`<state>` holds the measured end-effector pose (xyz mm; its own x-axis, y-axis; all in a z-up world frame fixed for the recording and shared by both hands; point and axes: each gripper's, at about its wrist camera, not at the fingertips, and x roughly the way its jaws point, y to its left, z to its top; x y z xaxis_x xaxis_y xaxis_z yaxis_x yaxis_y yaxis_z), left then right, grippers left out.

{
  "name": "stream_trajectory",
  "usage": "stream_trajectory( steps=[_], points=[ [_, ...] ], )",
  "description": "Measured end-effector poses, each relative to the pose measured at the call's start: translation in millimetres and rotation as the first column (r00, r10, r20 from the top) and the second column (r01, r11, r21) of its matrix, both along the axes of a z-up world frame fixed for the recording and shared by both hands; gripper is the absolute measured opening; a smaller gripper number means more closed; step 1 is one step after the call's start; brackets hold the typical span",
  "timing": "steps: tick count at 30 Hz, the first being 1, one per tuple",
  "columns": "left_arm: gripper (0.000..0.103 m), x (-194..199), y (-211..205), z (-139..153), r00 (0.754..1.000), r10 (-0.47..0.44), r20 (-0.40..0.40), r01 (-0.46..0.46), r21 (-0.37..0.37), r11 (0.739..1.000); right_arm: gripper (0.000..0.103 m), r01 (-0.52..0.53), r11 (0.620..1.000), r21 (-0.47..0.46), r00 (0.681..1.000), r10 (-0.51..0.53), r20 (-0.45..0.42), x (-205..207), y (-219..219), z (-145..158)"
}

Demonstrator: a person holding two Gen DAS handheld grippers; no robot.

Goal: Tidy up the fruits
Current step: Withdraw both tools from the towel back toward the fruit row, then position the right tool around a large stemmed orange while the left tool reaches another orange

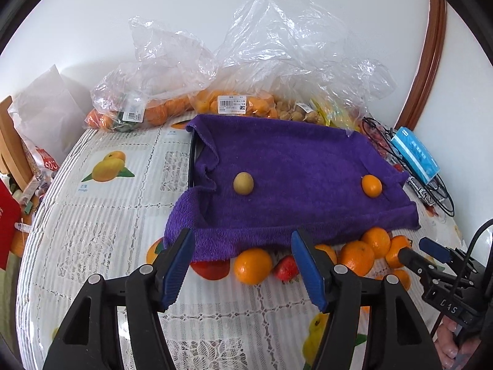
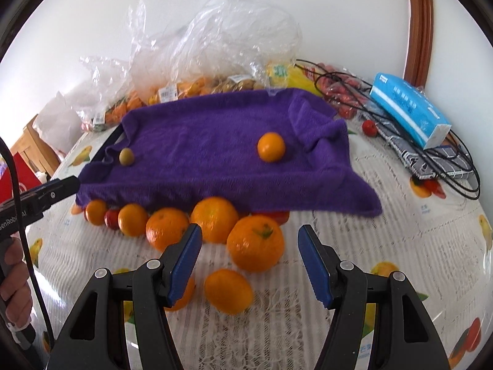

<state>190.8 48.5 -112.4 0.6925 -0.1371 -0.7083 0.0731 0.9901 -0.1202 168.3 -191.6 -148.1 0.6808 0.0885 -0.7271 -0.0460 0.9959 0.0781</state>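
A purple towel (image 1: 295,182) draped over a tray covers the far middle of my table (image 1: 101,222), with clear fruit bags (image 1: 172,86) heaped along the wall behind it. Oranges (image 2: 255,243) crowd the towel's near edge, while a small orange (image 2: 271,147) sits on its right side and a yellow-green fruit (image 2: 126,156) on its left. My left tongs (image 1: 243,265) and right tongs (image 2: 249,260) hover near the oranges, both gaping wide, holding nothing.

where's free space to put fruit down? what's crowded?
Free: purple towel between the green fruit and the small orange; tablecloth left of the towel. Crowded: loose oranges along the towel's front edge, bags behind, cables at right.
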Motion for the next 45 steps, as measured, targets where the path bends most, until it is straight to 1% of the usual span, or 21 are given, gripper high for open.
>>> stream_trajectory(
  steps=[3,6,15,17,20,23,26,29,35,40,45],
  points=[
    [0.063,0.2,1.9,-3.3,1.000,-0.006,-0.008,0.006,-0.003,1.000,0.064,0.003,1.000,-0.015,1.000,-0.003,-0.027,0.7,3.9,-9.4],
    [0.063,0.1,5.1,-4.2,1.000,-0.006,-0.001,0.006,-0.016,1.000,0.064,0.010,1.000,-0.003,0.999,-0.010,-0.046,3.1,4.9,-15.9],
    [0.063,3.5,8.9,-12.3,1.000,-0.019,-0.011,0.019,-0.051,0.999,0.064,0.037,0.999,-0.015,0.999,-0.038,-0.039,8.3,8.3,-22.8],
    [0.063,4.2,9.0,-14.2,1.000,-0.020,-0.016,0.019,-0.051,0.999,0.060,0.041,0.999,-0.030,0.999,-0.042,-0.032,9.6,9.2,-23.0],
    [0.063,4.0,9.8,-14.2,1.000,-0.020,-0.012,0.020,-0.058,0.998,0.058,0.039,0.998,-0.041,0.999,-0.040,-0.014,7.6,9.6,-24.0],
    [0.063,5.2,11.7,-15.9,1.000,-0.016,-0.019,0.015,-0.068,0.998,0.051,0.042,0.997,-0.062,0.999,-0.043,-0.009,5.9,9.4,-24.3],
    [0.063,5.7,12.2,-16.5,1.000,-0.013,-0.022,0.012,-0.069,0.998,0.045,0.051,0.998,-0.041,0.999,-0.051,-0.002,4.1,5.3,-22.7],
    [0.063,6.1,13.0,-17.2,1.000,-0.012,-0.025,0.010,-0.074,0.997,0.045,0.052,0.998,-0.025,0.999,-0.053,-0.008,5.1,2.5,-23.1],
    [0.063,7.4,15.3,-19.0,0.999,-0.006,-0.032,0.003,-0.080,0.997,0.046,0.054,0.998,-0.025,0.999,-0.054,0.000,7.1,2.7,-23.8],
    [0.063,7.7,16.2,-20.3,0.999,0.001,-0.033,-0.003,-0.072,0.997,0.044,0.034,0.998,-0.047,0.999,-0.034,0.000,4.7,4.3,-21.9],
    [0.063,8.3,17.4,-22.0,0.999,0.006,-0.040,-0.009,-0.074,0.997,0.044,0.017,0.999,-0.036,1.000,-0.017,-0.007,-2.3,2.2,-19.5]
  ],
)
